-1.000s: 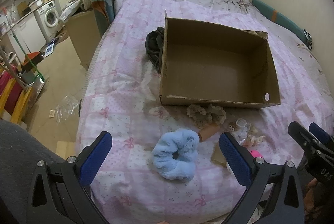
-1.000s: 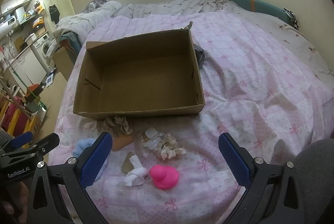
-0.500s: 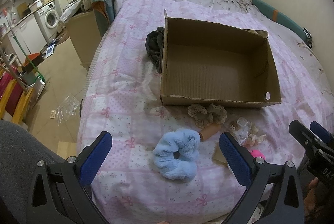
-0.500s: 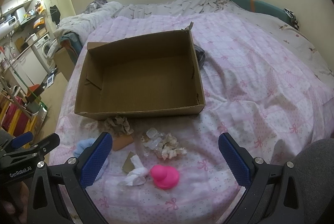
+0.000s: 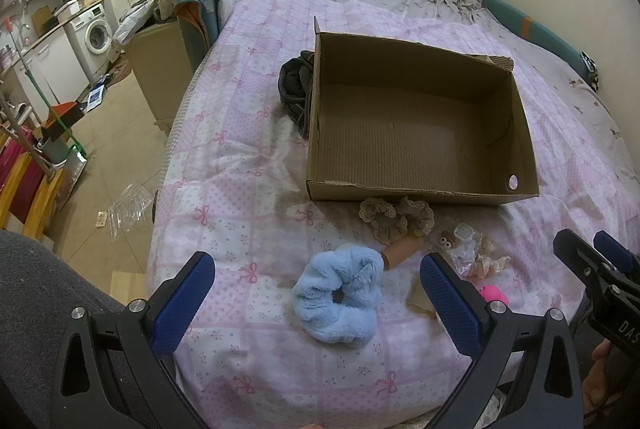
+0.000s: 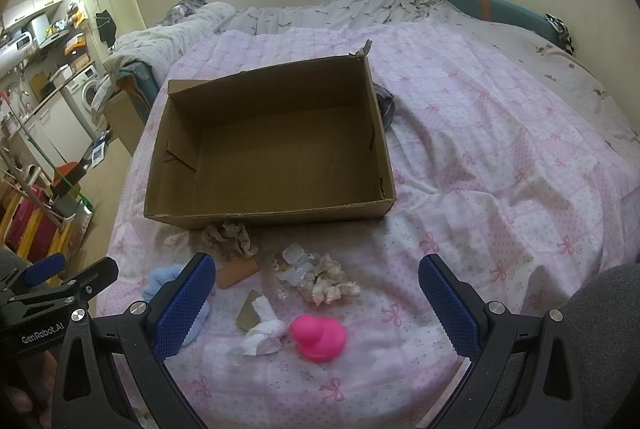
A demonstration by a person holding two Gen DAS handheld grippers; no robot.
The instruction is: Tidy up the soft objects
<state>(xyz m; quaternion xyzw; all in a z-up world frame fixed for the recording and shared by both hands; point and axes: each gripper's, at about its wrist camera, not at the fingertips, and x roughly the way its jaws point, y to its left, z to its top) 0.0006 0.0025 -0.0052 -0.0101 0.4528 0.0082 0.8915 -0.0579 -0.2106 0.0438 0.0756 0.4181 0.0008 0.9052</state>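
Left gripper (image 5: 316, 303), right gripper (image 6: 316, 303): wide apart, holding nothing. Fluffy light-blue scrunchie (image 5: 340, 293), open brown cardboard box (image 5: 416, 125): on pink patterned bed (image 5: 240, 157).

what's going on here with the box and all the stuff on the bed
A person holds a gripper in each hand over a bed with a pink quilt. Both the left gripper and the right gripper are open and hold nothing. The cardboard box is empty. In front of it lie a blue fluffy scrunchie, a beige scrunchie, a pink rubber duck and some crumpled bits. The scrunchie lies between the left gripper's fingers, so sorting has not begun.
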